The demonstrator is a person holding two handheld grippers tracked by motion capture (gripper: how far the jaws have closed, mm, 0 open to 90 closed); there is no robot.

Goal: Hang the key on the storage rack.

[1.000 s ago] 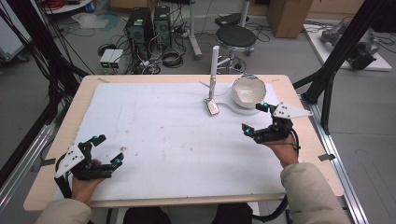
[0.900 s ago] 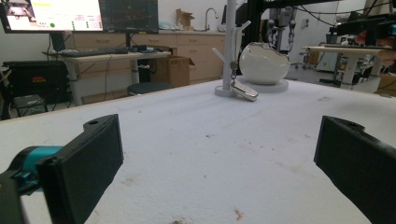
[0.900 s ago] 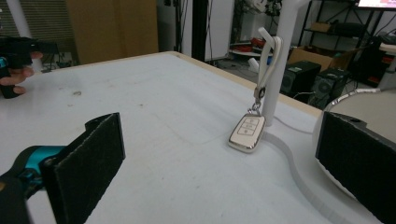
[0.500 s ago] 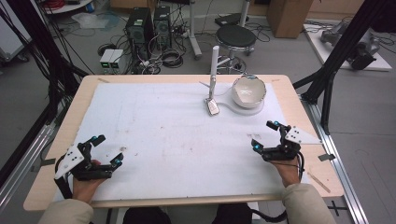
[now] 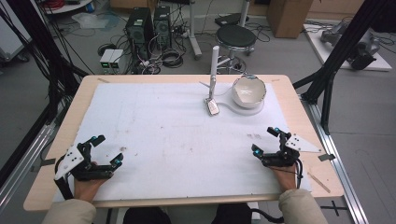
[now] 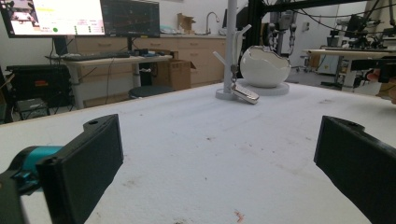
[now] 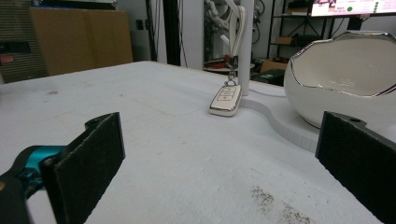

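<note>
A white egg-shaped bowl (image 5: 249, 90) (image 6: 264, 65) (image 7: 350, 74) stands on a flat white base at the far right of the table. Beside it rises a white post (image 5: 214, 65) (image 6: 230, 46) (image 7: 246, 46), and a silver-white key fob (image 5: 212, 106) (image 6: 244, 93) (image 7: 226, 100) hangs from it with its end on the mat. My left gripper (image 5: 104, 150) (image 6: 219, 168) rests open at the near left, nothing between its jaws. My right gripper (image 5: 265, 142) (image 7: 219, 163) is open at the near right, pointing toward the fob and bowl, also holding nothing.
A white foam mat (image 5: 177, 135) covers most of the wooden table (image 5: 84, 93). Black frame struts (image 5: 327, 70) stand at the table's right and left sides. Computers, cables and a stool (image 5: 236, 35) lie on the floor beyond the far edge.
My right gripper has drawn back from beside the bowl toward the near right edge of the table and lowered. The left gripper stayed put.
</note>
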